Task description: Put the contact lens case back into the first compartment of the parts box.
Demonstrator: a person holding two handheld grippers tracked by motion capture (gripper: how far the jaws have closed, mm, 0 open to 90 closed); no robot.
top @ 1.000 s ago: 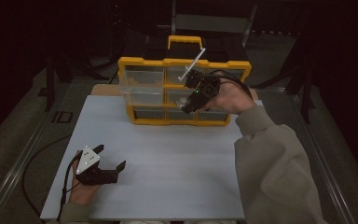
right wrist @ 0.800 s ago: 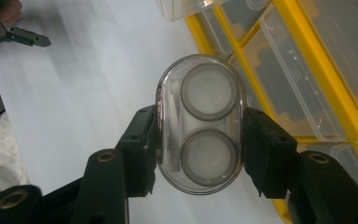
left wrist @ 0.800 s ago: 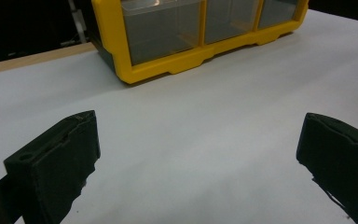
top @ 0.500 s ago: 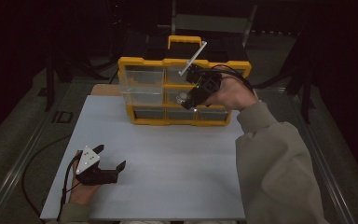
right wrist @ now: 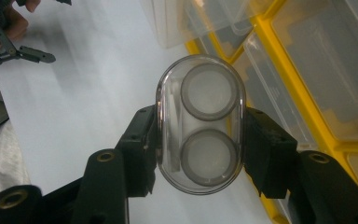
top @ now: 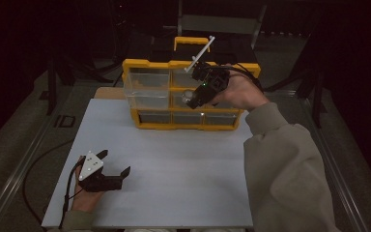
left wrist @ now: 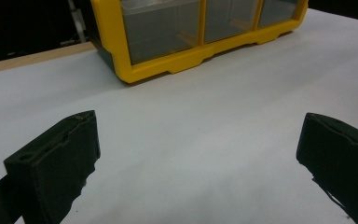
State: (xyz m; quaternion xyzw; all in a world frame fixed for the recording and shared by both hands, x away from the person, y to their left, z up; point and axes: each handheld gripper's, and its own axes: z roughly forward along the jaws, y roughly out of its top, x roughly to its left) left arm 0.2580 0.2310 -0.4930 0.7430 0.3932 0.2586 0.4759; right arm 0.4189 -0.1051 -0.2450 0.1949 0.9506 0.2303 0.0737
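Lower left of the high view: left tongs point(top: 115, 164) rest on the white table point(top: 183, 164), jaws spread wide, nothing between them. In the left gripper view only bare table lies between the 2 jaws.

Upper centre: yellow drawer organizer point(top: 147, 124) stands at the table's far edge.

Right of centre: right tongs point(top: 193, 96) are clenched on a clear oval case point(right wrist: 200, 123) with 2 round discs inside, held up at the organizer's front.
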